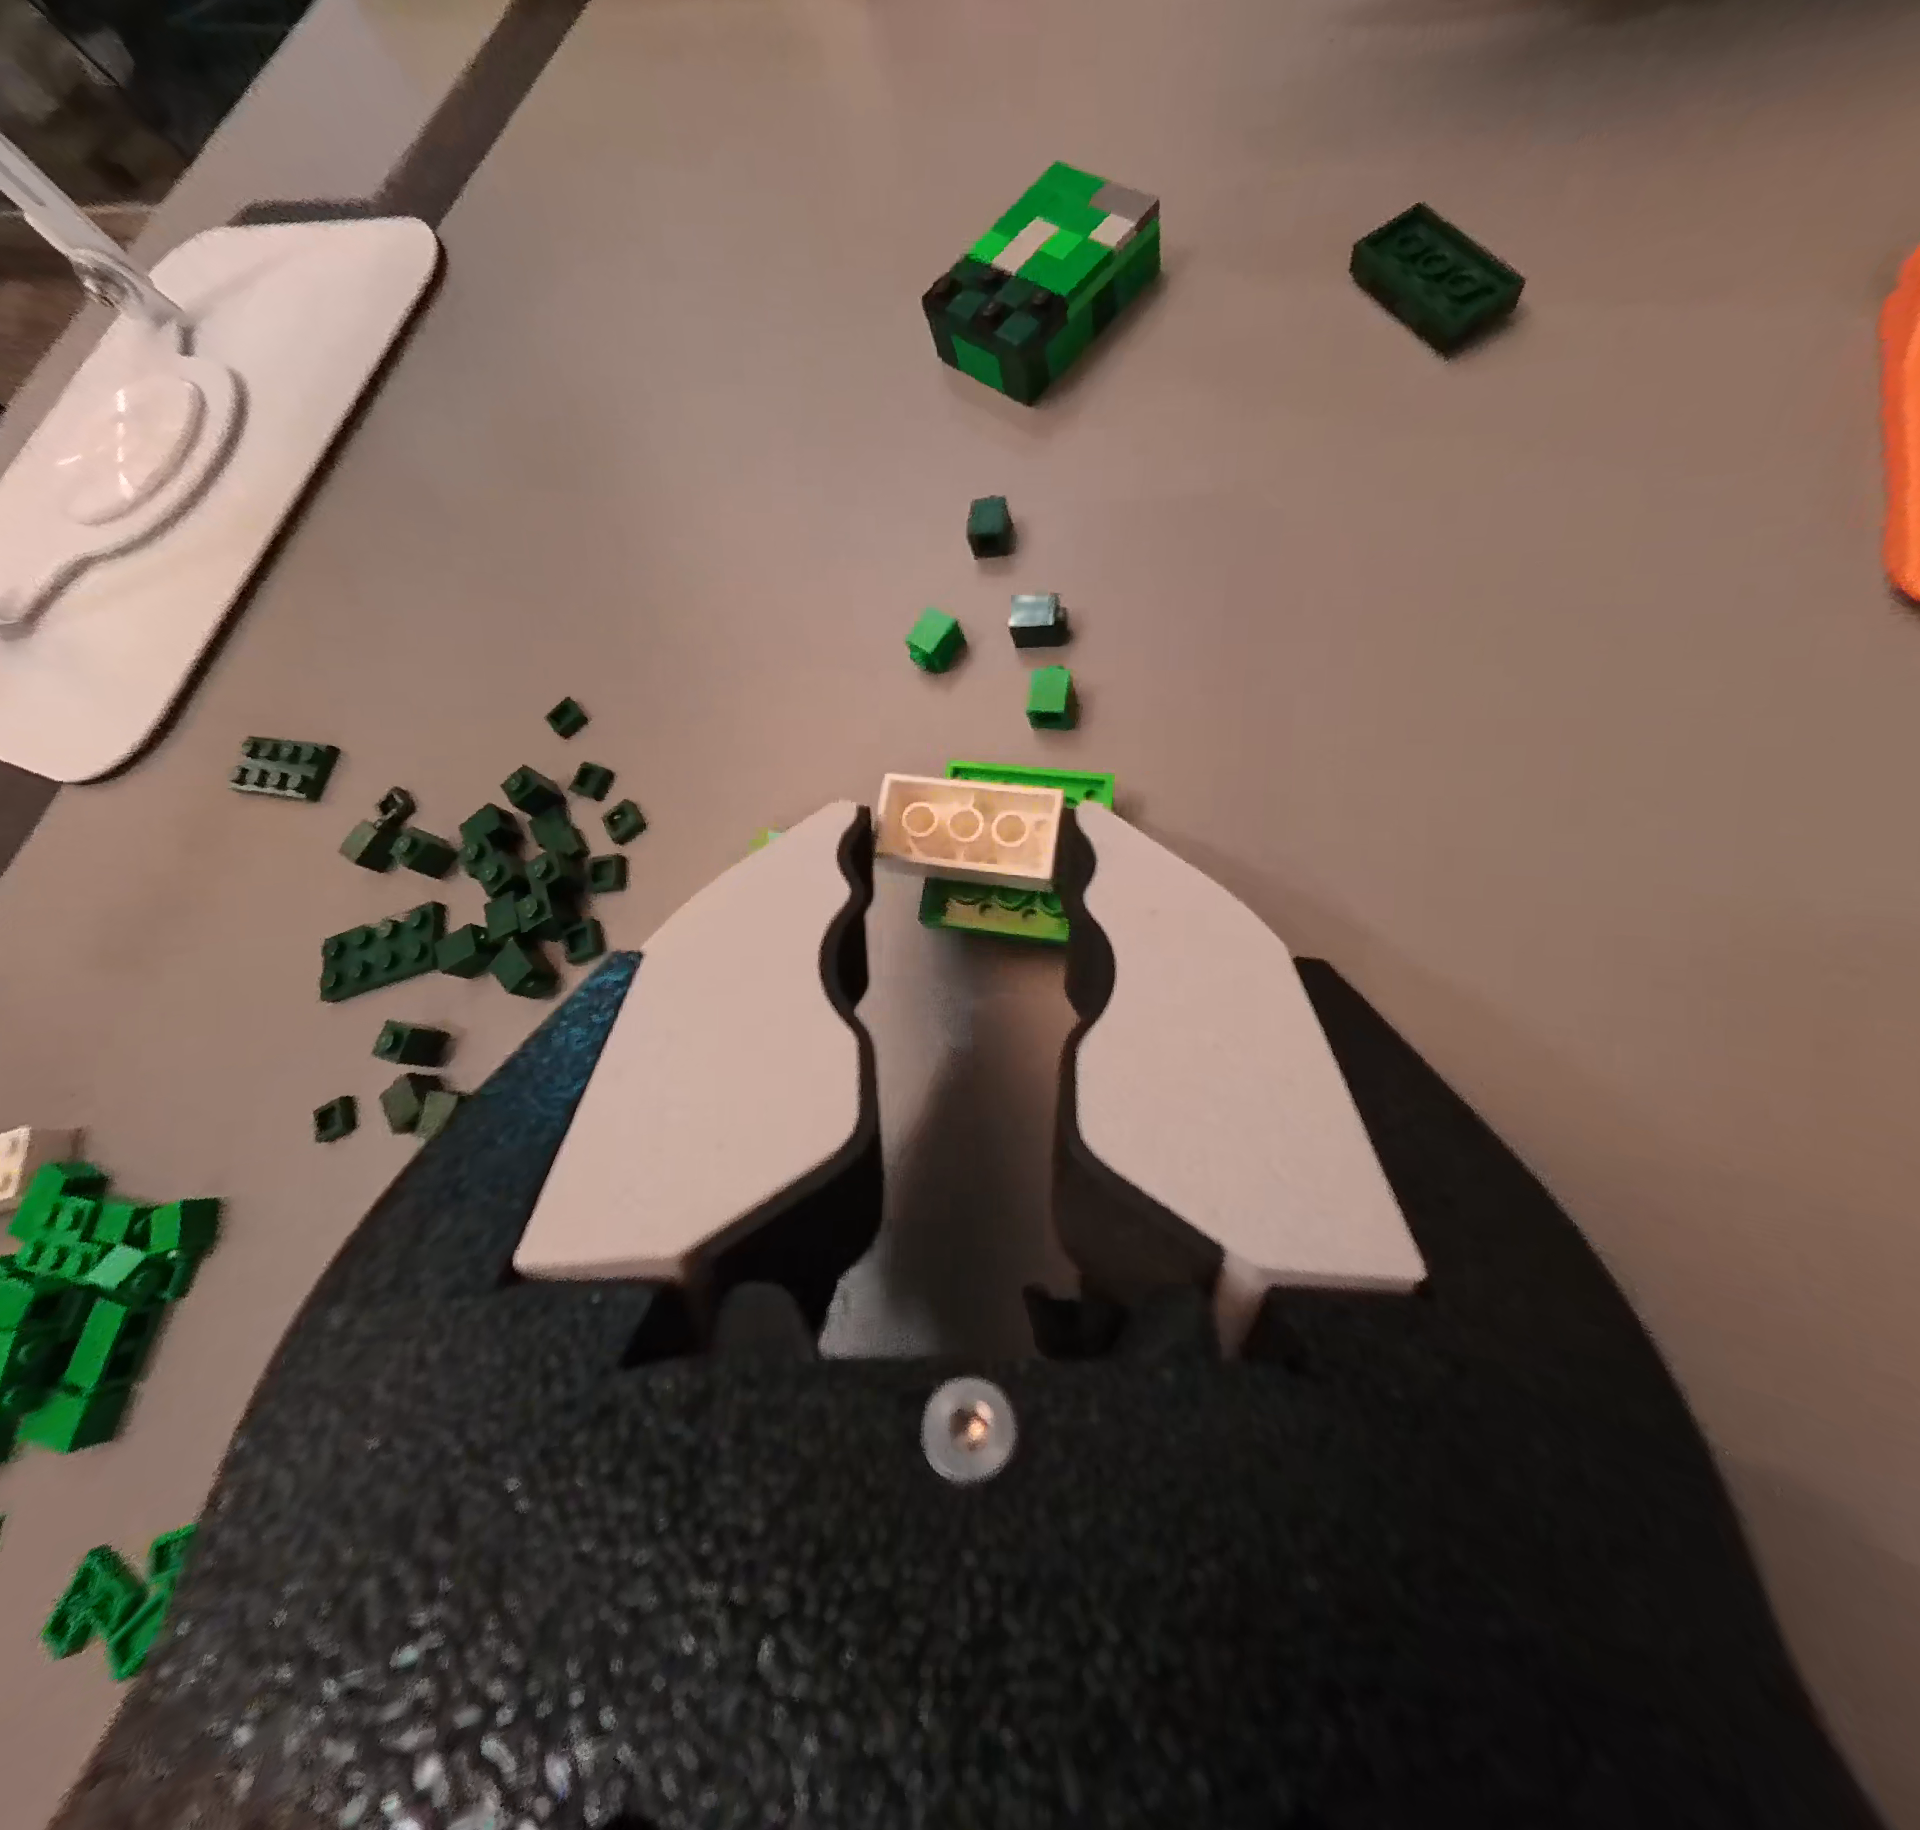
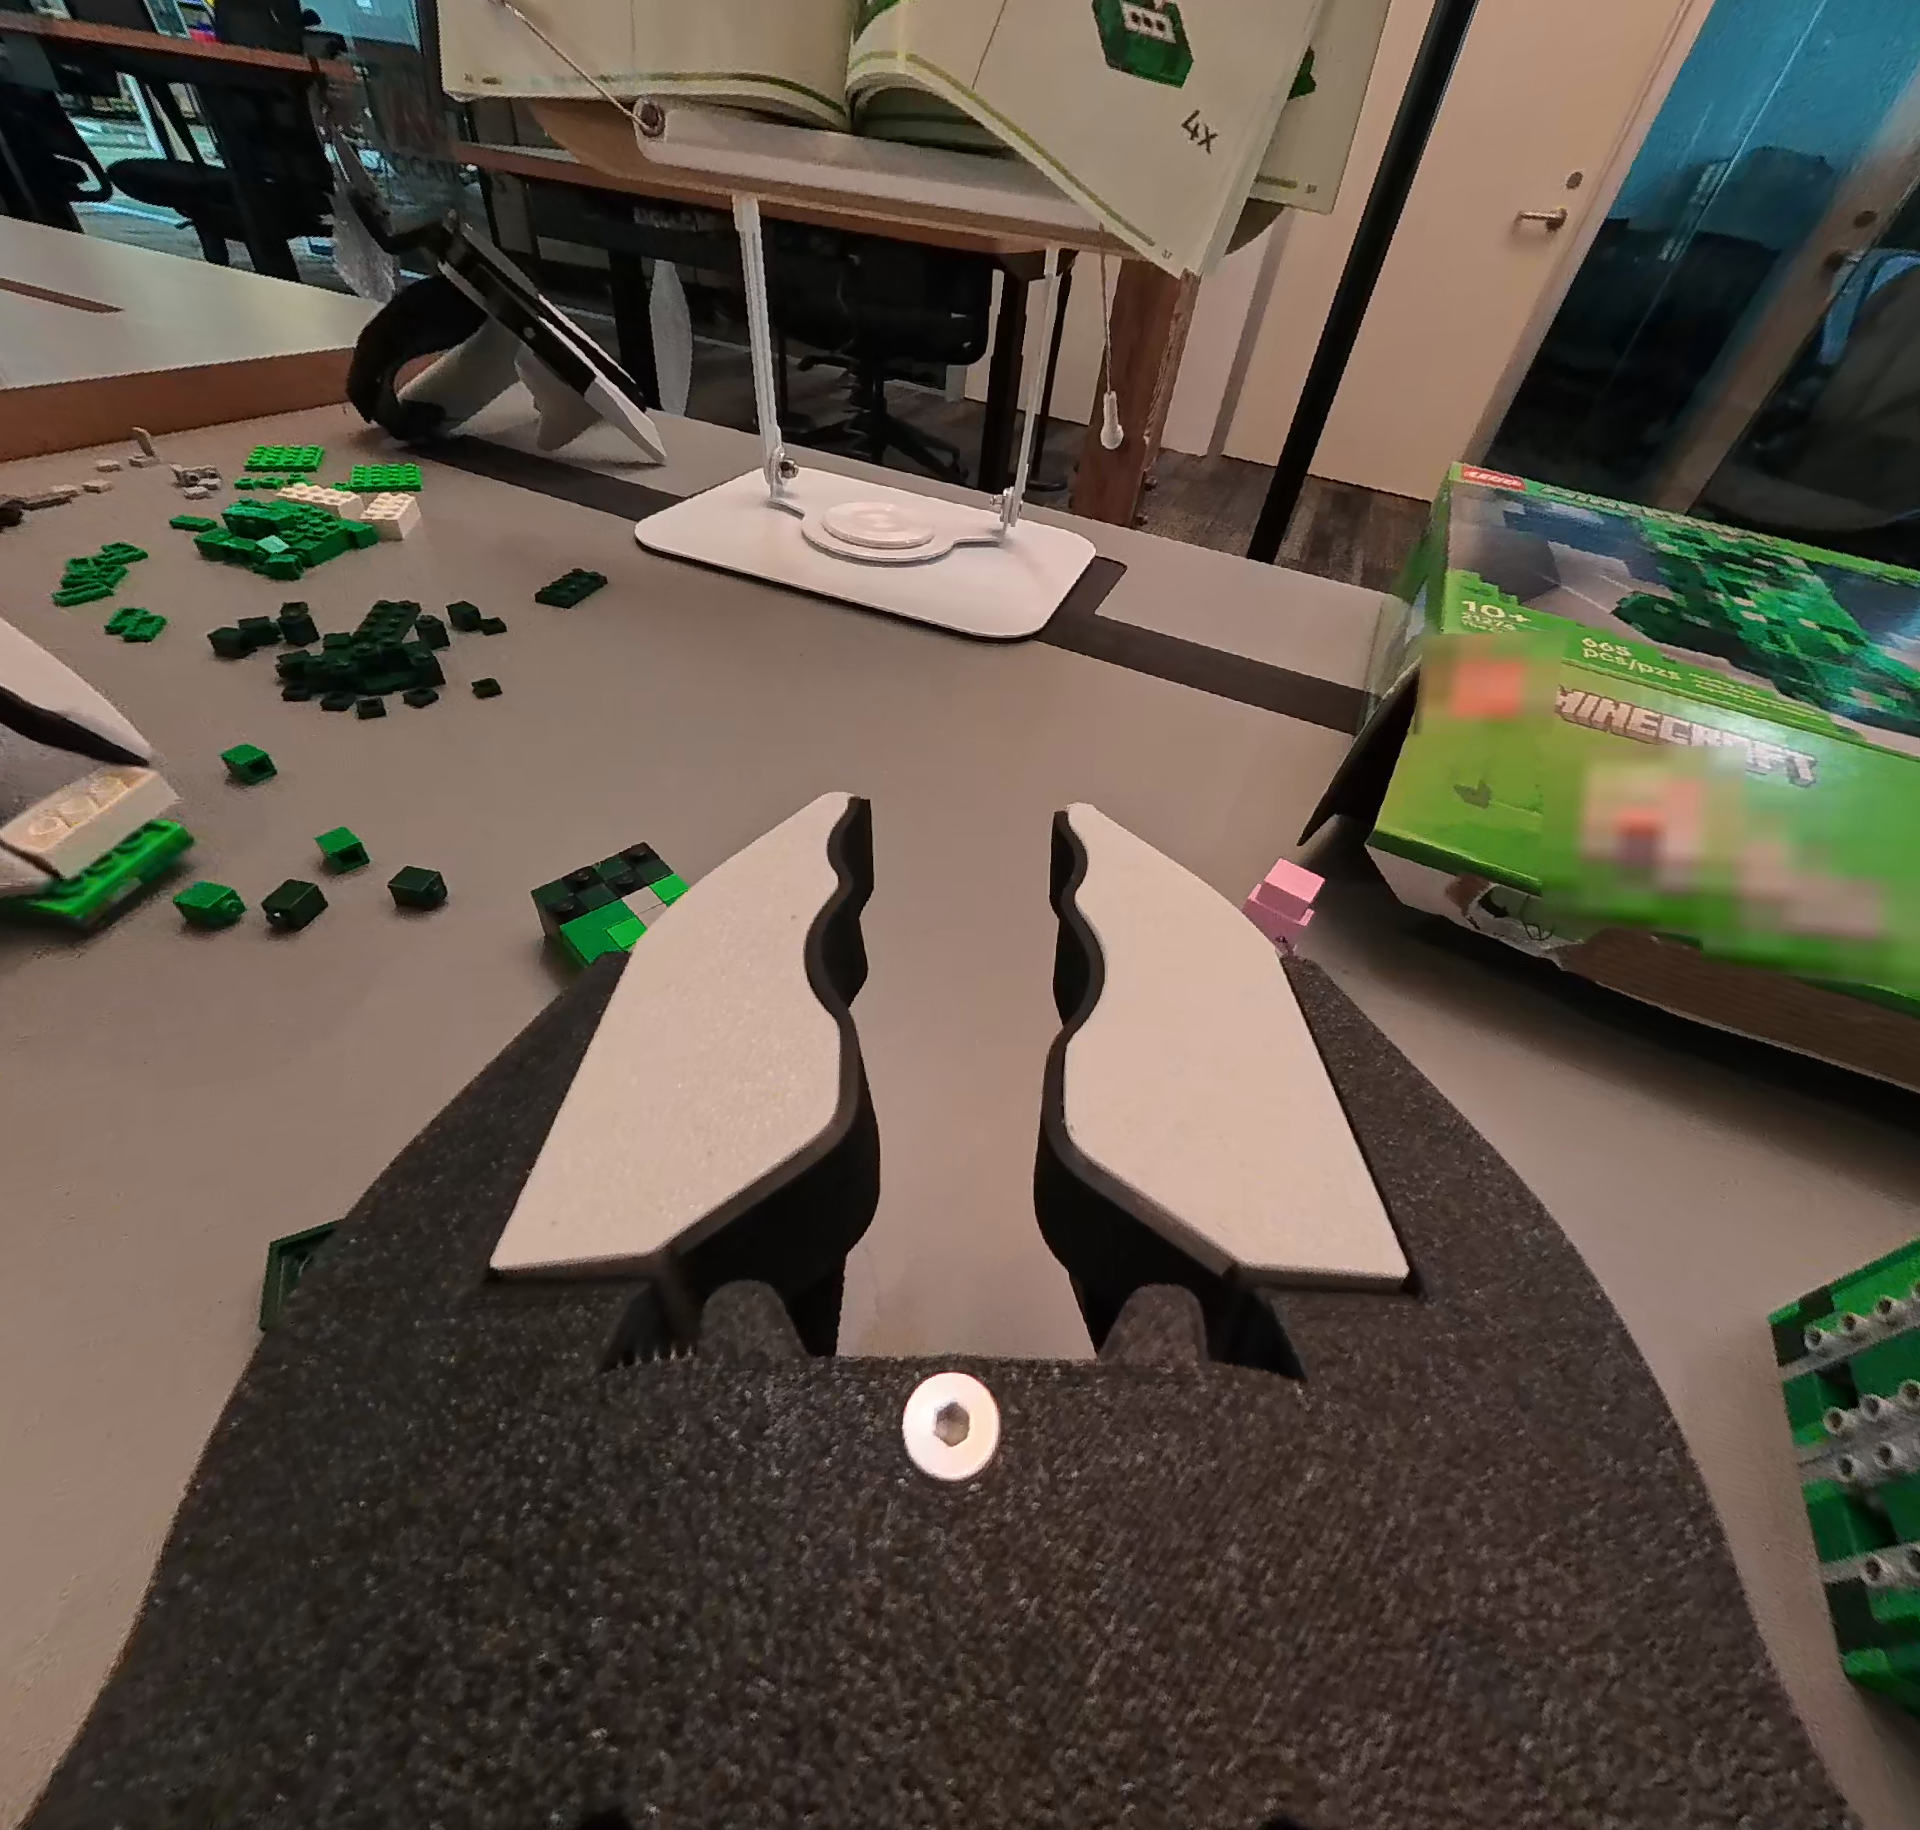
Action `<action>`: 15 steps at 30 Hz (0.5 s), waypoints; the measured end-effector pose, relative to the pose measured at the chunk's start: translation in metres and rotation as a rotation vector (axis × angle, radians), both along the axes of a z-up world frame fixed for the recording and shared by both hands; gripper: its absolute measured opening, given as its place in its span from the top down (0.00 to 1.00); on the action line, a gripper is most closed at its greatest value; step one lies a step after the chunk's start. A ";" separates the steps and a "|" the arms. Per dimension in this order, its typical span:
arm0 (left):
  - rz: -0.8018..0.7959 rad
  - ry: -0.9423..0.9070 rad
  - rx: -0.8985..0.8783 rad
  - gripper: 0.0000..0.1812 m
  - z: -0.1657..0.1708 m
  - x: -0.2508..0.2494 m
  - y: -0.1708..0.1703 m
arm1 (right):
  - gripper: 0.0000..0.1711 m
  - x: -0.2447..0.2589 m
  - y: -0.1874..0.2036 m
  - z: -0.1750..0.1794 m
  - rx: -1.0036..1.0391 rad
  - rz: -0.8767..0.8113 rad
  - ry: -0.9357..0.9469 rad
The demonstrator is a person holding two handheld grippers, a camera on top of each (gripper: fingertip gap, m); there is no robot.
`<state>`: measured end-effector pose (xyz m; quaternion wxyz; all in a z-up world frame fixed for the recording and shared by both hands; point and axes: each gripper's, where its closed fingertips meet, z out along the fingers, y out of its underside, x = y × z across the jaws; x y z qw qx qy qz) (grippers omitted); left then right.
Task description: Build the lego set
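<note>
Lego white brick point(image 1: 968, 833), the piece your left gripper point(image 1: 971, 840) has clamped by its short ends, sits at centre frame in the left wrist view, underside tubes facing the camera, directly over a bright green plate point(image 1: 1013, 866) lying on the grey table point(image 1: 1455, 741). Whether brick and plate already touch is not clear from either view. Expect the brick to be light, rigid and glossy; it should tolerate a firm squeeze but could pivot between the pads, so grip its flat end walls, low and square. The plate beneath is thin and will likely skate on the smooth table when pressed. Your right gripper point(image 2: 961, 819) hangs with its fingers apart and nothing between them, at lower centre of the right wrist view, free to steady that plate. A finished green block point(image 1: 1042, 281) lies in the upper centre of the left view, a dark green plate point(image 1: 1437, 281) to its right, and loose dark green pieces point(image 1: 499, 876) at the left. Most of the green plate is covered by the brick and fingers, so its stud count is unreadable. An orange object point(image 1: 1903, 430) at the right edge is cut off, and the instruction booklet point(image 2: 935, 14) at the top of the right view is cropped.
</note>
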<state>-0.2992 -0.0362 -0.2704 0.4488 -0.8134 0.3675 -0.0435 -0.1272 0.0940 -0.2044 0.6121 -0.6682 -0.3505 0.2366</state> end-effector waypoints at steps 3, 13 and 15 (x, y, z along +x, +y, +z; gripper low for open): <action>-0.004 0.010 0.080 0.81 0.010 0.005 -0.004 | 0.81 0.000 0.000 0.000 0.001 0.000 0.002; -0.019 0.026 0.162 0.81 0.024 0.025 -0.025 | 0.82 -0.003 -0.003 -0.001 0.027 0.004 -0.026; -0.036 0.004 0.123 0.81 0.017 0.031 -0.029 | 0.82 -0.003 -0.003 0.000 0.031 0.005 -0.026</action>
